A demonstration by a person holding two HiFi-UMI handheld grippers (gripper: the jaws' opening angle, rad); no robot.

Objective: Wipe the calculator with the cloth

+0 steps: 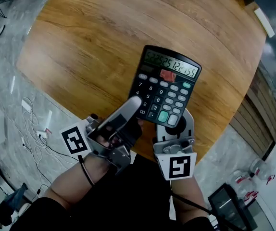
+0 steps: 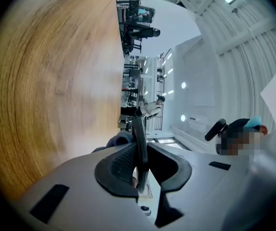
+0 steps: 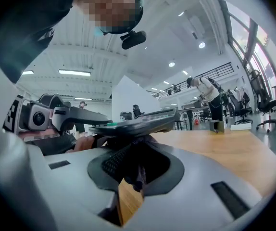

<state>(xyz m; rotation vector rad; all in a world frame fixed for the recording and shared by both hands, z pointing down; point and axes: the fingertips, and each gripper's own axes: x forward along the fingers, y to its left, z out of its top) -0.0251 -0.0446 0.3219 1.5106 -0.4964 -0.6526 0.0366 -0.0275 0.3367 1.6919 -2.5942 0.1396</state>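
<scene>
A black calculator (image 1: 164, 88) with a lit display is held up over the near edge of the round wooden table (image 1: 90, 42). My left gripper (image 1: 135, 110), rolled onto its side, is shut on the calculator's lower left corner. In the left gripper view the calculator (image 2: 139, 143) shows edge-on between the pads. My right gripper (image 1: 173, 124) sits under the calculator's near edge, shut on a dark crumpled cloth (image 3: 139, 174). The cloth reaches up against the underside of the calculator (image 3: 138, 124). Most of the cloth is hidden.
The table top (image 3: 224, 148) stretches away beyond the calculator. Cables (image 1: 32, 124) lie on the grey floor at the left. Bottles (image 1: 253, 177) and a dark device (image 1: 229, 206) stand on the floor at the lower right. The left gripper (image 3: 56, 114) shows at the left of the right gripper view.
</scene>
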